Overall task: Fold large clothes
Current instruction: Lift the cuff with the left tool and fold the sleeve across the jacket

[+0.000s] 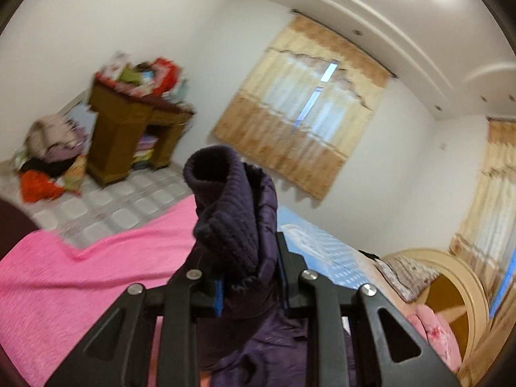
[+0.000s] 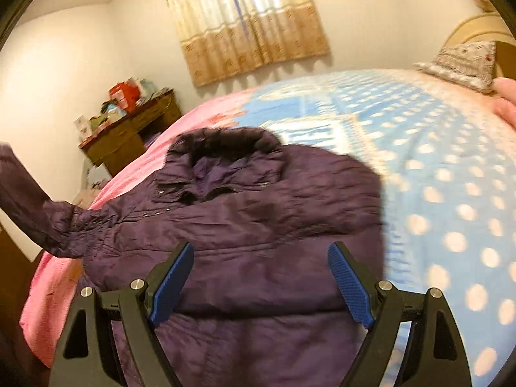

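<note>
- Left gripper (image 1: 250, 282) pinches the ribbed knit cuff (image 1: 222, 200) of a dark purple quilted puffer jacket (image 2: 245, 213), raising that sleeve.
- Right gripper (image 2: 261, 277) hangs spread and empty above the jacket's lower body.
- Jacket lies front-up on the bed's blue dotted and pink bedspread (image 2: 435, 177), collar toward twelve o'clock, lifted sleeve at nine o'clock.
- Shell looks soft, puffy, light, likely slippery; cuffs, hem or seams probably offer surer holds than padded panels.

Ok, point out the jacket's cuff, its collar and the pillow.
cuff (image 1: 211, 167): left wrist view, ribbed opening.
collar (image 2: 225, 140): right wrist view, dark furry rim.
pillow (image 2: 464, 61): right wrist view, patterned front.
</note>
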